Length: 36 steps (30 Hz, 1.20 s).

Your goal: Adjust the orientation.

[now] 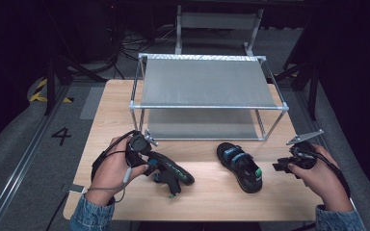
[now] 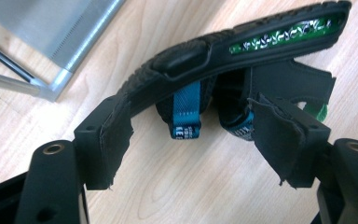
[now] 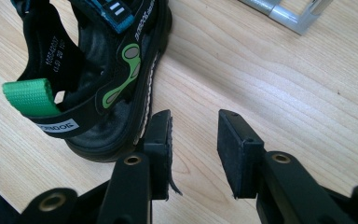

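Two black sandals with green and blue trim lie on the wooden table (image 1: 212,199). The left sandal (image 1: 172,172) (image 2: 223,46) is tipped on its side, sole turned up. My left gripper (image 1: 149,161) (image 2: 193,135) holds its heel end: one pad presses the sole, the other the black strap, so the jaws stand wide apart. The right sandal (image 1: 241,166) (image 3: 102,74) sits upright on its sole. My right gripper (image 1: 282,166) (image 3: 194,140) is open just right of its heel, one fingertip (image 3: 161,135) close to the sole's edge, nothing between the pads.
A metal-framed rack (image 1: 207,82) with two grey fabric shelves stands on the far half of the table; a rack foot (image 3: 289,16) is near my right gripper. Bare wood lies between and in front of the sandals. Dark floor and cables surround the table.
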### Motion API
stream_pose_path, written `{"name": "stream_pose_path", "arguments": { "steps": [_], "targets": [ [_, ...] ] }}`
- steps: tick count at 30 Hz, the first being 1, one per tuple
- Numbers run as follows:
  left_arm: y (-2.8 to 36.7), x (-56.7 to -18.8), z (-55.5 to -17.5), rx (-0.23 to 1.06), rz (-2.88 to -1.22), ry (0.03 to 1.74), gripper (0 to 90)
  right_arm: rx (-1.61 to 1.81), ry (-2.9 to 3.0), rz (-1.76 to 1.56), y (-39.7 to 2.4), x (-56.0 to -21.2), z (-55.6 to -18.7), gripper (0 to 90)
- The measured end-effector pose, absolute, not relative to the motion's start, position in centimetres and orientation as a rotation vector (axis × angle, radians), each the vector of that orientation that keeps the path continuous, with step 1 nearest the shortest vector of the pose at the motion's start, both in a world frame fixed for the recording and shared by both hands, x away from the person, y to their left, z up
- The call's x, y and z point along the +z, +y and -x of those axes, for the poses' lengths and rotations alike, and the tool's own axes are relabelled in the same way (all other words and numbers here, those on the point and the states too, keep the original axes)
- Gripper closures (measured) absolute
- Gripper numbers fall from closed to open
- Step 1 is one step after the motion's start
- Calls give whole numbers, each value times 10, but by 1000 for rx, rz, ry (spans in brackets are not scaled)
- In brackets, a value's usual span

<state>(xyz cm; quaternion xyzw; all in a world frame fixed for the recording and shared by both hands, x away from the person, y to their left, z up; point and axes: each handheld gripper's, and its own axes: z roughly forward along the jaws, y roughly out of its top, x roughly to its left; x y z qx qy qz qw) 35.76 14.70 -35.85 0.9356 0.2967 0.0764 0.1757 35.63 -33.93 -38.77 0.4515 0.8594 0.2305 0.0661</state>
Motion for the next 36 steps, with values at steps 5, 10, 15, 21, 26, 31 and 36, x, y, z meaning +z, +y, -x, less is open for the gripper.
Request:
{"name": "stream_pose_path", "arguments": {
  "steps": [5, 10, 15, 21, 26, 31, 36],
  "targets": [
    [145, -360, -354, 187, -2648, 817, 298, 687, 2586, -1366, -341, -387, -356, 663],
    [142, -357, -353, 192, -2643, 787, 308, 692, 2585, -1349, -338, -384, -353, 662],
    [135, -353, -350, 196, -2615, 742, 392, 690, 2580, -1362, -340, -384, -352, 661],
    [124, -354, -349, 165, -2589, 707, 560, 688, 2582, -1358, -340, -385, -352, 659],
    [115, -362, -348, 152, -2556, 708, 755, 687, 2582, -1356, -340, -386, -352, 658],
    [111, -368, -352, 151, -2572, 696, 899, 684, 2581, -1357, -341, -386, -352, 657],
    [106, -375, -354, 126, -2580, 678, 900, 680, 2579, -1361, -341, -387, -353, 656]
  ]
}}
